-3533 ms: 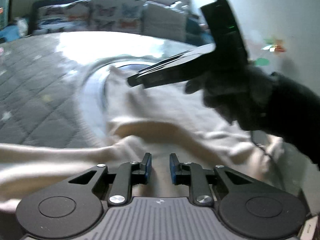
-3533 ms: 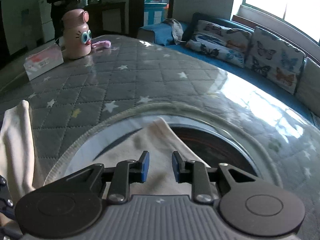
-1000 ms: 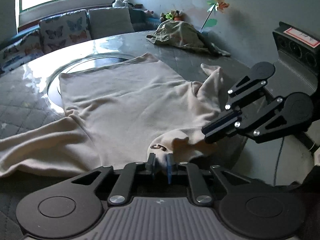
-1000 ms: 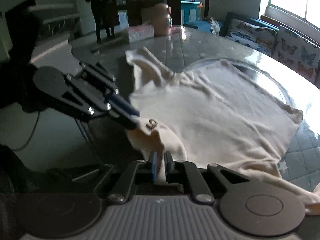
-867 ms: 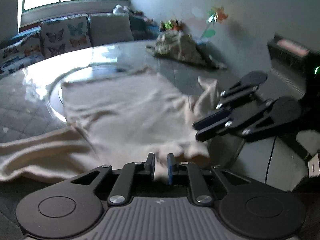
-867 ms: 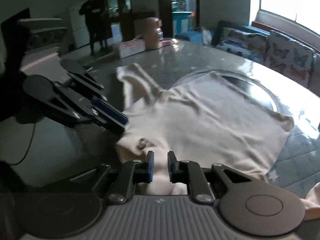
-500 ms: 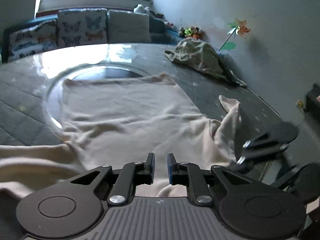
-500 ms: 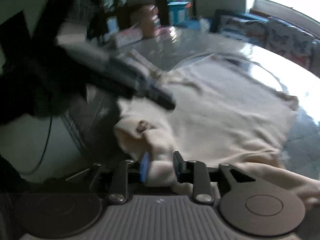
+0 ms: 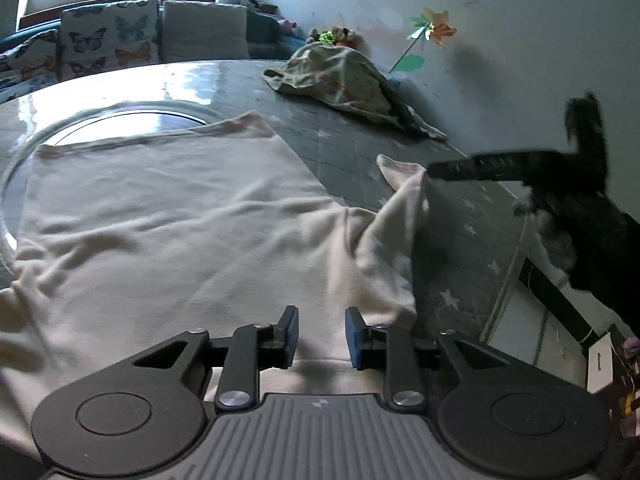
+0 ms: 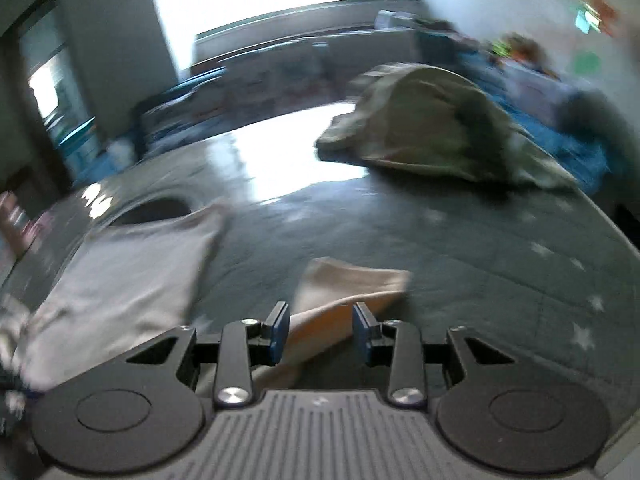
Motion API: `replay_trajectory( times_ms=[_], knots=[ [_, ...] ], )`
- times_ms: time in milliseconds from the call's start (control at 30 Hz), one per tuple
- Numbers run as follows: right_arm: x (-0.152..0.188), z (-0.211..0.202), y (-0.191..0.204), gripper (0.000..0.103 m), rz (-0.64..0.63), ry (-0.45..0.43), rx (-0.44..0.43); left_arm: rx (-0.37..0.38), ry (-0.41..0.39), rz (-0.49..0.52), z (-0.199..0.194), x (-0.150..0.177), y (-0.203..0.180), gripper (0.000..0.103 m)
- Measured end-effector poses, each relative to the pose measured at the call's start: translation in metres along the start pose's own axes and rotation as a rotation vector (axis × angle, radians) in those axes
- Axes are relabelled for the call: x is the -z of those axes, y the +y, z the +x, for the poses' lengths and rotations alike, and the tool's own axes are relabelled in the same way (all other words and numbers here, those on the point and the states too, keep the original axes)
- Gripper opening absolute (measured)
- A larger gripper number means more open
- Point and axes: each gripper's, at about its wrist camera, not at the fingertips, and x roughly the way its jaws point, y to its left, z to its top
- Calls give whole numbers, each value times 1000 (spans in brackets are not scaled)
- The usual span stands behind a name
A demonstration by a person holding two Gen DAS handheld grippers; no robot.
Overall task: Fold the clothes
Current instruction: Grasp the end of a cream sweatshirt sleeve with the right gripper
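Note:
A cream long-sleeved shirt lies spread on the grey quilted table. My left gripper hovers over its near edge, its jaws opening, and the pads press on nothing. The right sleeve stands up in a crumpled fold. In the left wrist view my right gripper is a dark blur by that sleeve's cuff. The right wrist view is blurred: my right gripper has its jaws opening, and the sleeve end lies below and between them, not pinched. The shirt body shows to the left.
An olive-green garment heap sits at the far right of the table, ahead in the right wrist view. A glass turntable ring lies partly under the shirt. A sofa with butterfly cushions stands behind. The table edge drops off at right.
Both grippers let go of the shirt's near edge and their jaws parted. The right gripper swung away to the right, to the sleeve end. The left moved in over the shirt.

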Motion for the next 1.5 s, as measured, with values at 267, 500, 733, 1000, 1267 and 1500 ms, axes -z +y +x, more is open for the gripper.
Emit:
replay_trajectory(
  times_ms=[267,500,733,1000,1267,1500],
  knots=[
    [-13,42,-50,33,187,38,38,-9,12,-7,4,1,-2,35],
    [-18,36,-40,4,149,-7,-1,-8,12,-5,7,-1,-4,40],
    [-22,-41,-40,4,131,-283,13,6,12,1,10,-1,-9,42],
    [17,-32,-67,11,103,-187,211,32,22,44,16,-1,-18,44],
    [10,14,-35,15,-59,-81,86,25,19,28,15,0,-19,45],
    [12,25,-36,26,-61,-74,156,18,8,13,10,2,-16,49]
  ],
)
